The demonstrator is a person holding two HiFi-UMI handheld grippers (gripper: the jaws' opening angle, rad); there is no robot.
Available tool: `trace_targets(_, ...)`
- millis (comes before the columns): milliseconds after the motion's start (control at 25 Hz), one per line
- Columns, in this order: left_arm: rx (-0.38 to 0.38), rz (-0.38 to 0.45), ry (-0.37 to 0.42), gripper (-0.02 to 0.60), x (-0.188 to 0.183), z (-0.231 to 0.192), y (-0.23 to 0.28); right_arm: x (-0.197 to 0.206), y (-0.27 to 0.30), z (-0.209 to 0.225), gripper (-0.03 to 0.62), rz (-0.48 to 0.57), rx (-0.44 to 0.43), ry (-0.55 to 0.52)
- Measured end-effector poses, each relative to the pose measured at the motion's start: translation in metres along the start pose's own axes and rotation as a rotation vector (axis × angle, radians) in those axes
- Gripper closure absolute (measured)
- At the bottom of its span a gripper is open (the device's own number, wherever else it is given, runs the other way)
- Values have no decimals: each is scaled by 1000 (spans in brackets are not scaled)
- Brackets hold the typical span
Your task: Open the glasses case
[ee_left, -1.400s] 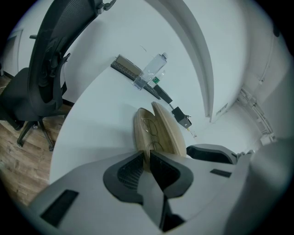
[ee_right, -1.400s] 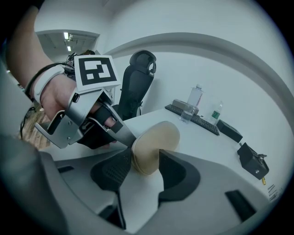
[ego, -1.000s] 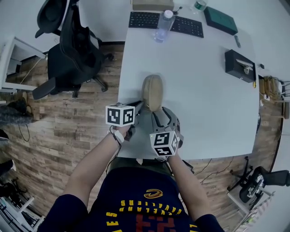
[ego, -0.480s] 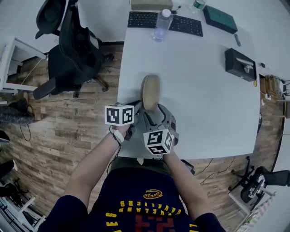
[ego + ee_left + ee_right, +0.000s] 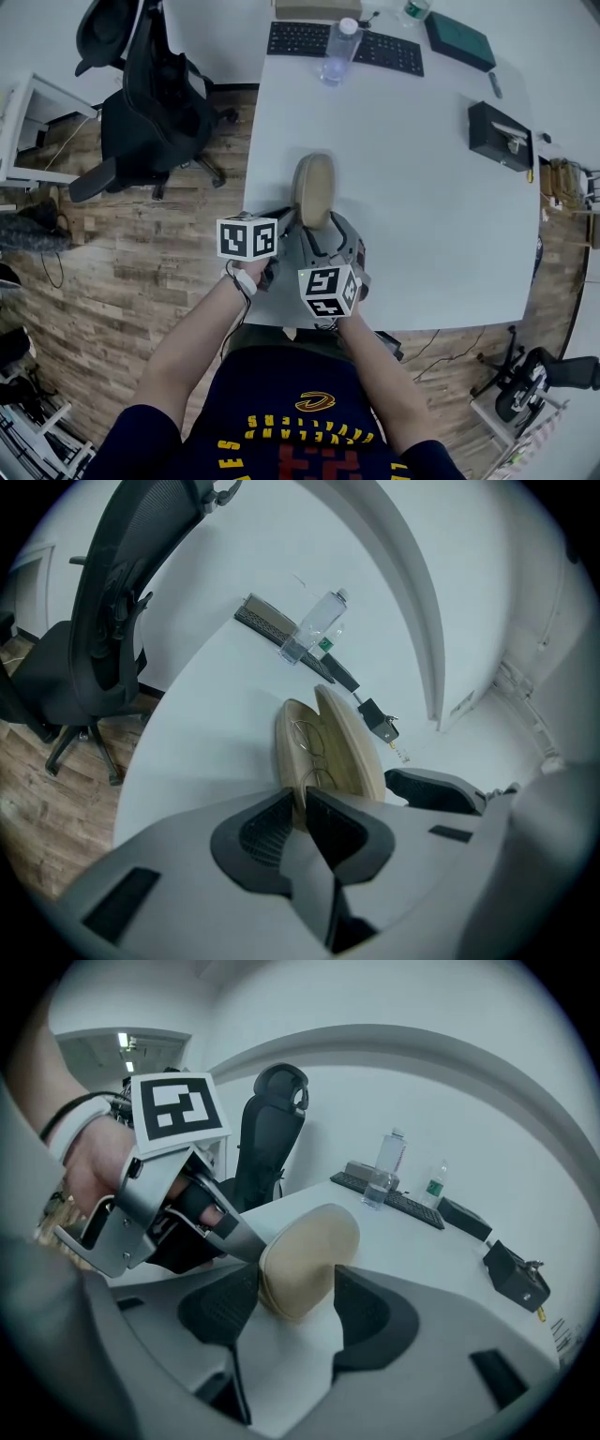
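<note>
Tan glasses case (image 5: 314, 187) lies hinged open near the worktop's (image 5: 422, 169) front edge, its near rim pinched in the left tongs (image 5: 300, 801), its end between the right tongs (image 5: 295, 1281), which have just been opening wide and do not press on it.

We're looking down on a white table (image 5: 422, 216), and near its front edge lies the tan glasses case (image 5: 314, 190), lid up. Over at the far side, a black keyboard (image 5: 384, 52) runs along the back edge, a clear water bottle (image 5: 339, 53) stands upright just in front of it, and a brown box (image 5: 317, 9) sits behind. Further right we see a second bottle (image 5: 412, 9) with a green label, a dark teal flat case (image 5: 457, 39), a small dark stick-like item (image 5: 494, 84) and, near the right edge, a black box (image 5: 500, 136). Left of the table, the wooden floor (image 5: 141, 272) carries a black office chair (image 5: 150, 103).
</note>
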State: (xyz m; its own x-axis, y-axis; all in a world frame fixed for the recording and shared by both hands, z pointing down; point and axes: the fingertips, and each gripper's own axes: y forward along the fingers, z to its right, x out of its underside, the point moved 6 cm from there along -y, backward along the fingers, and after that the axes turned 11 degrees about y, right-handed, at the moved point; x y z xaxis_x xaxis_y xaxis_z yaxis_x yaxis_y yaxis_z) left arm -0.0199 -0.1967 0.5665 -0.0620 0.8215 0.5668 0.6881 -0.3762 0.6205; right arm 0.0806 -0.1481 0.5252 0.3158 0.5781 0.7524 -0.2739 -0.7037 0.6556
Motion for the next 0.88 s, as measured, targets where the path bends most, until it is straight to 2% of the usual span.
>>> trace_targets(440,-6,-11,9,525,0,0,0,1,-16,14,368,20,-18,115)
trace_targets(600,-7,-11,4,525,0,0,0,3,-22,21,404,25,-17,139)
trace_targets(720,-10,-9,2,525,0,0,1,7,-27,28,457,26,-1,145)
trace_targets(880,-10,-5,-2,525,0,1,1,17,-30,36,466,13,24,158)
